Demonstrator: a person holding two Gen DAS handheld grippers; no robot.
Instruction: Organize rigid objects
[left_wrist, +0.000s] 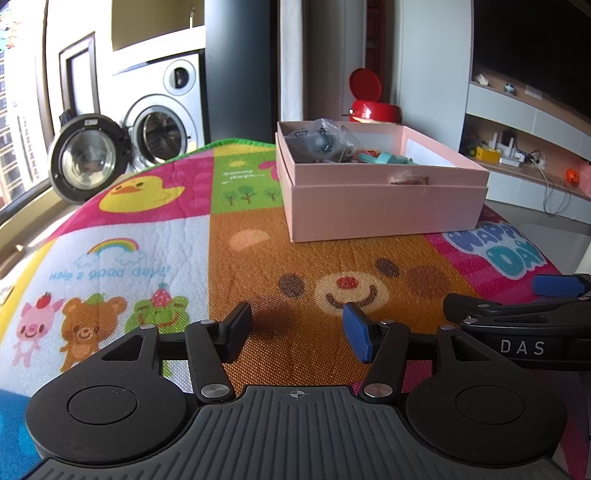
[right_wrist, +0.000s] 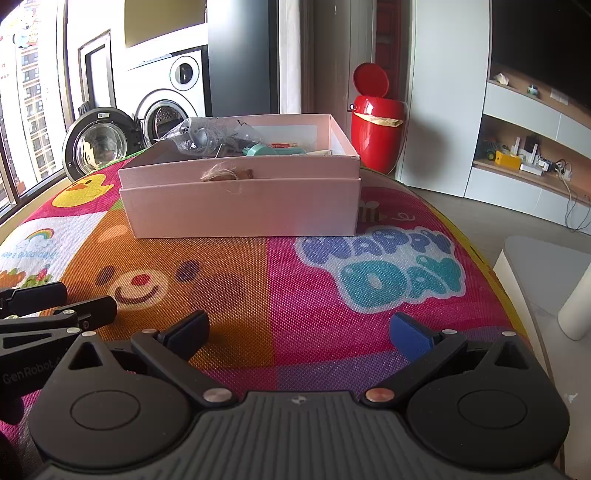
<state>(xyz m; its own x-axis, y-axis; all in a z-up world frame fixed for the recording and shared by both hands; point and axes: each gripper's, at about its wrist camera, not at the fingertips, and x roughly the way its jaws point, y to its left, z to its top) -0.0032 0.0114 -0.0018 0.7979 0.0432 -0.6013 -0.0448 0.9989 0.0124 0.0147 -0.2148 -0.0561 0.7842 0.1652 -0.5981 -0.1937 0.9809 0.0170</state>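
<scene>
A pink cardboard box (left_wrist: 384, 206) stands on the far side of a colourful cartoon mat (left_wrist: 258, 258); it also shows in the right wrist view (right_wrist: 240, 206). Inside lie a clear plastic bag with a grey item (left_wrist: 321, 142), a teal object (left_wrist: 391, 158) and a twine-tied bundle (right_wrist: 221, 175) at the front wall. My left gripper (left_wrist: 295, 332) is open and empty, low over the mat's bear face. My right gripper (right_wrist: 303, 332) is open and empty, to the right of the left one, in front of the box.
A red bin (right_wrist: 376, 133) with its lid up stands behind the box. A washing machine with an open door (left_wrist: 88, 158) is at the back left. Shelving with small items (right_wrist: 524, 155) is at the right. A white surface (right_wrist: 546, 266) borders the mat's right edge.
</scene>
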